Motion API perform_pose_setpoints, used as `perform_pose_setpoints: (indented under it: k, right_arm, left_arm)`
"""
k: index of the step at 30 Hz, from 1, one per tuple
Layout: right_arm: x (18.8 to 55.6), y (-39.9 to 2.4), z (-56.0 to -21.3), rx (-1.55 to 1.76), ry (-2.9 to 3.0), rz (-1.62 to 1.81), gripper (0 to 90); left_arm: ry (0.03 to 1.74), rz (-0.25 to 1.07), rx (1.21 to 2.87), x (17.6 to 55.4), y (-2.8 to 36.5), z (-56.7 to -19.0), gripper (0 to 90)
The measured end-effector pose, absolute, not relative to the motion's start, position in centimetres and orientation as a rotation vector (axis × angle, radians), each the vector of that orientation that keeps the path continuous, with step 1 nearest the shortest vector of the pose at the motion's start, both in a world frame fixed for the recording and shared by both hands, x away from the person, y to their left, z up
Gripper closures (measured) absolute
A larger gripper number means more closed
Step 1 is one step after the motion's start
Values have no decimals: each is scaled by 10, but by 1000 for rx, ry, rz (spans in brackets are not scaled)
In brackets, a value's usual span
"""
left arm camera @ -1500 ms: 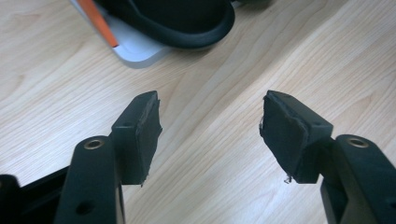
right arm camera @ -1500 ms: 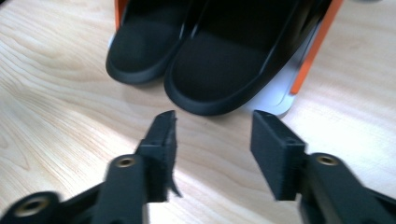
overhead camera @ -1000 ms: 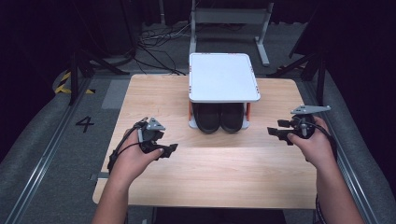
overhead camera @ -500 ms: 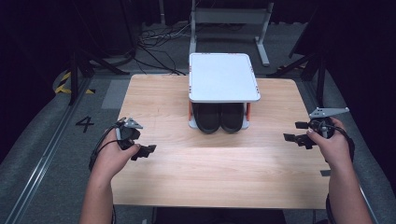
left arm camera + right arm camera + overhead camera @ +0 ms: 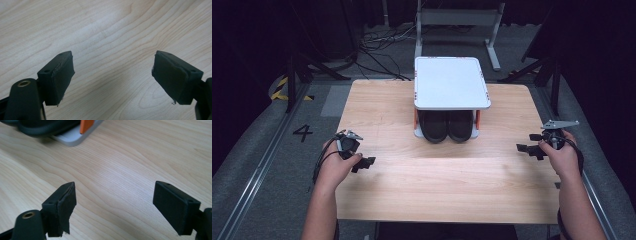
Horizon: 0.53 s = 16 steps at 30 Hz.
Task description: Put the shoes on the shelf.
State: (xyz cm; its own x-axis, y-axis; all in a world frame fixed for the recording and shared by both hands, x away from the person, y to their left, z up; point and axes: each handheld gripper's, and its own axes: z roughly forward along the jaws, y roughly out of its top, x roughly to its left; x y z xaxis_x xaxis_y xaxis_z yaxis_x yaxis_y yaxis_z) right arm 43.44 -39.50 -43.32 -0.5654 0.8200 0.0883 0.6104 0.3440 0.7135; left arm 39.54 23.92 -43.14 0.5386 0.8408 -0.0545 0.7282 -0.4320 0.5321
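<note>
Progress: shoes (image 5: 447,125) appear stowed on the rack's (image 5: 452,82) lower tier; little seems left beyond resting the hands
Shoes: dark pair, side by side, toes toward the near edge; under the white top shelf, far centre of the counter (image 5: 437,195)
Left claw (image 5: 367,162): jaws wide, nothing between; near left, jaws have just been opening
Right claw (image 5: 526,149): jaws wide, empty, just opened; near right edge
</note>
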Motion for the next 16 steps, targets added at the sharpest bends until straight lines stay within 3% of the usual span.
perform_pose_setpoints:
  k: [6, 16]
  right_arm:
    - [439, -403, -453, 1292, 2275, 1018, 191]
    - [443, -404, -470, 1346, 2235, 1016, 188]
  left_arm:
    - [1275, 314, 2215, 403, 236, -447, 179]
    - [1270, 445, 2174, 409, 230, -454, 178]
